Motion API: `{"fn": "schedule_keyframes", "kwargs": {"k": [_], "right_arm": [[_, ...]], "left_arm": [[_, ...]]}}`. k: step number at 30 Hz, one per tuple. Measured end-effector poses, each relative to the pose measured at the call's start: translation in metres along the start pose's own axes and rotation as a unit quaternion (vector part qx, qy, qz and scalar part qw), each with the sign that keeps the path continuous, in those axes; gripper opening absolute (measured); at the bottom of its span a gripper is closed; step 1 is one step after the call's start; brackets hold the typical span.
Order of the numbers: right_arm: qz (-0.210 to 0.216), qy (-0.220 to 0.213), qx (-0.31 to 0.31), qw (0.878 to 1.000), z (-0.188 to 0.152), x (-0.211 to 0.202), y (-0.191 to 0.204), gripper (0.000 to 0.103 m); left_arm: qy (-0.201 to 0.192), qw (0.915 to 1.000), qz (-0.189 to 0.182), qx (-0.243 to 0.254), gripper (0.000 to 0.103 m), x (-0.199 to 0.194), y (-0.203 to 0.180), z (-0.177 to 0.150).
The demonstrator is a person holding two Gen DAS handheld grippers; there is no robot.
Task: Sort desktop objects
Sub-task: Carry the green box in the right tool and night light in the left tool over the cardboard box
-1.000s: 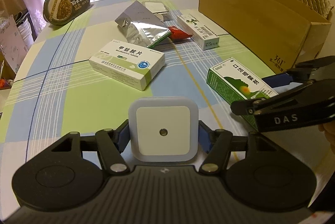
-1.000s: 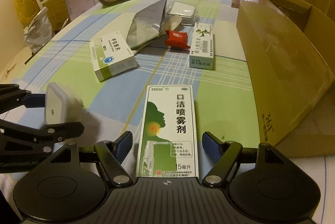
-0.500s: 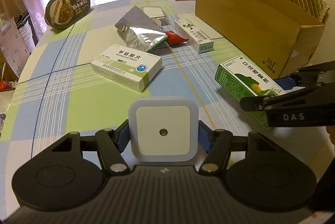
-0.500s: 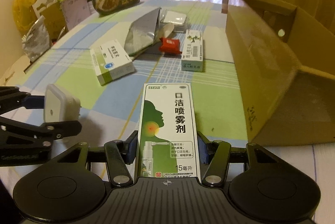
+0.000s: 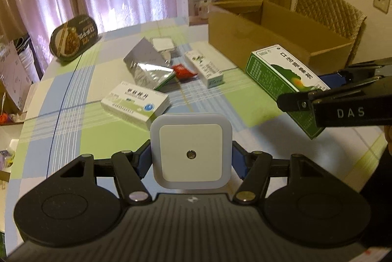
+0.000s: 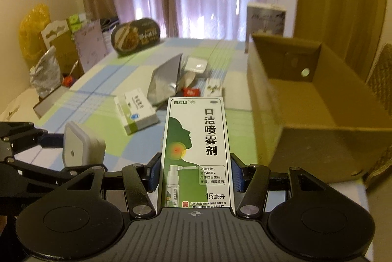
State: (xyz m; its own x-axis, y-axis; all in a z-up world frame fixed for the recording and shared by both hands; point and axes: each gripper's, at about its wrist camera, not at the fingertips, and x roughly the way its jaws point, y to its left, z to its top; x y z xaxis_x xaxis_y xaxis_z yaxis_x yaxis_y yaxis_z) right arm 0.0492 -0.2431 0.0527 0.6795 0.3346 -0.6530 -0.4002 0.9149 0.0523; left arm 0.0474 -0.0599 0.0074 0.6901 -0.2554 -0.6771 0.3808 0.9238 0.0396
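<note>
While both tools are raised above the near end of the worktop [image 5: 73, 139], each is clamped on its own item. The left tool [image 5: 191, 160] has its blue pads pressed against the two sides of a white square night light [image 5: 191, 151], whose flat face with a small central dot is turned toward the camera. The right tool [image 6: 194, 175] grips a tall green and white spray box [image 6: 196, 151] by its long sides, with the printed face up and the box pointing away toward the far edge. In the left wrist view that same box [image 5: 284, 80] hangs in the air at the right, near the front wall of the open cardboard box [image 5: 274, 41], which stands along the right edge of the worktop. In the right wrist view the inside of the cardboard box [image 6: 318, 102] shows bare brown card.

On the checked cloth toward the middle lies a white and green tablet box [image 5: 134, 102]. Behind it sits a crumpled silver foil pouch [image 5: 149, 66], with a small red packet [image 5: 183, 71] just beside its right edge and a narrow white carton [image 5: 204, 68] beyond that. A small white square case [image 5: 163, 44] lies behind the pouch. Near the far left corner a dark oval tin [image 5: 73, 35] stands tilted on its edge.
</note>
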Motion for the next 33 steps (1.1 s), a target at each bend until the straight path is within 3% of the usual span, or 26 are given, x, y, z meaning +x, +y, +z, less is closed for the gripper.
{"fn": "schedule_keyframes", "kwargs": {"k": [8,16,33], "right_arm": [[-0.028,-0.033,0.012,0.999,0.008,-0.038,-0.025,0.053],[-0.061,-0.056,0.026,0.996,0.026,-0.055,-0.069,0.053],[-0.091,-0.056,0.065,0.992,0.086,-0.015,-0.185,0.053]], "left_arm": [[-0.02,0.9991,-0.031,0.019,0.061,-0.015,-0.031,0.019],[-0.041,0.9952,-0.068,0.056,0.061,-0.003,-0.071,0.066],[-0.075,0.9861,-0.127,0.077,0.061,0.076,-0.132,0.178]]}}
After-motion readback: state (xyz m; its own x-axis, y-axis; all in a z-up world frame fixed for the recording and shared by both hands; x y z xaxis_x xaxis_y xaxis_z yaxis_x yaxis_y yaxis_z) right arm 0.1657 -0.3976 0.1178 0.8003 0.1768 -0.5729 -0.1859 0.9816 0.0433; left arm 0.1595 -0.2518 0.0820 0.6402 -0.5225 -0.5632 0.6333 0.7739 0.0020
